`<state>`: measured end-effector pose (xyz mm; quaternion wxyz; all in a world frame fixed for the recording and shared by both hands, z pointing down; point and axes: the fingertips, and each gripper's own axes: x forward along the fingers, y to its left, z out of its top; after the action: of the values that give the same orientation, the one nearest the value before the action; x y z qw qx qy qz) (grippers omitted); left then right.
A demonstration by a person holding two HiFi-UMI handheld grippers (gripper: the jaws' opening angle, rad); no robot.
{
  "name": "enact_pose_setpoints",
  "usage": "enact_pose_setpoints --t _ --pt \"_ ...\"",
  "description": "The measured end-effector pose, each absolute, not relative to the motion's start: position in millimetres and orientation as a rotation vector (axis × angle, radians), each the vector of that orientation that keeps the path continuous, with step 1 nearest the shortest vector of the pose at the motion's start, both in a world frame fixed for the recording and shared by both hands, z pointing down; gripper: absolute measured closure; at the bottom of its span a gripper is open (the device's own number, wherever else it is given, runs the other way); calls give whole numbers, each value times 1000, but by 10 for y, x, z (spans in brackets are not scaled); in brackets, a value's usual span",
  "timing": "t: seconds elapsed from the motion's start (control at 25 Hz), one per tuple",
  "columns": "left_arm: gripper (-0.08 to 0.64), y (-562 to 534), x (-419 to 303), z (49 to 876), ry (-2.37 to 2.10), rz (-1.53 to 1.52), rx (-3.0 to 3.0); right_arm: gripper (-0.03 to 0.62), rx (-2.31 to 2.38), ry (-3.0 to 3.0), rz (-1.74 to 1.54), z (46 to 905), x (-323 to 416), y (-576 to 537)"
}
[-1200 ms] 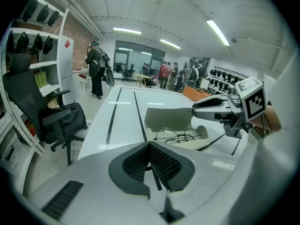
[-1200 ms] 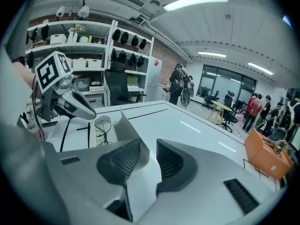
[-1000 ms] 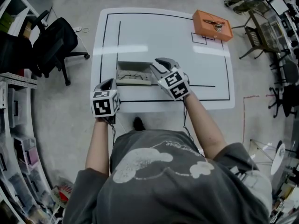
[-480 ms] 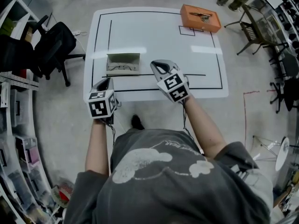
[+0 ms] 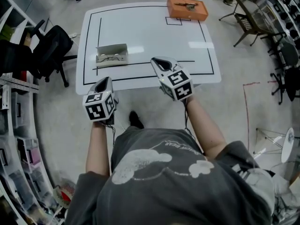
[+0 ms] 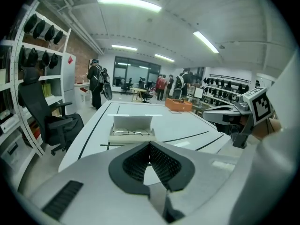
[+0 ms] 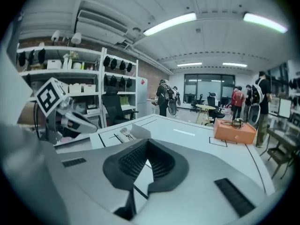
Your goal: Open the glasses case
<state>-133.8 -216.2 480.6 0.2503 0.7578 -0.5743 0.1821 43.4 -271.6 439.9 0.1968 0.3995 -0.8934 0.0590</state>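
The glasses case (image 5: 111, 54) lies on the white table (image 5: 150, 36) near its left side, lid raised, with a pair of glasses inside. Both grippers hang short of the table's near edge, apart from the case. My left gripper (image 5: 105, 82) is shut and empty; in the left gripper view its tips meet (image 6: 150, 144) below the open case (image 6: 131, 130). My right gripper (image 5: 158, 62) is shut on nothing; in the right gripper view its jaws (image 7: 146, 142) point past the case (image 7: 131, 134), which lies to the left.
An orange box (image 5: 187, 8) with a small object on top sits at the table's far right corner. A black office chair (image 5: 51, 46) and shelving (image 5: 14, 125) stand to the left. Several people stand at the room's far end (image 6: 161, 83).
Both grippers have drawn back from the case toward the person and risen. The right gripper, beside the case a second ago, now hangs off the table edge. The case stays open.
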Motion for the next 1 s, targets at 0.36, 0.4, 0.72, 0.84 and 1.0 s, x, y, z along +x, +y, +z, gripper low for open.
enact_pose_setpoints --t 0.36,0.4,0.72,0.84,1.0 --pt "558 -1623 -986 4718 -1581 486 2071 594 1162 -2515 182 4294 966 -2194" --pt "558 -1545 -946 4706 -1583 487 2073 594 1166 -2512 177 4291 1014 -2115" --pt "558 -881 -646 4668 -1603 449 2079 594 1110 -2532 188 4379 1250 -1421" --pt "558 -653 -565 4676 -1612 423 2072 594 1092 -2542 206 4414 1327 -1218" --pt "558 -401 -456 4667 -1637 382 2081 593 1066 -2545 230 4494 1437 -983"
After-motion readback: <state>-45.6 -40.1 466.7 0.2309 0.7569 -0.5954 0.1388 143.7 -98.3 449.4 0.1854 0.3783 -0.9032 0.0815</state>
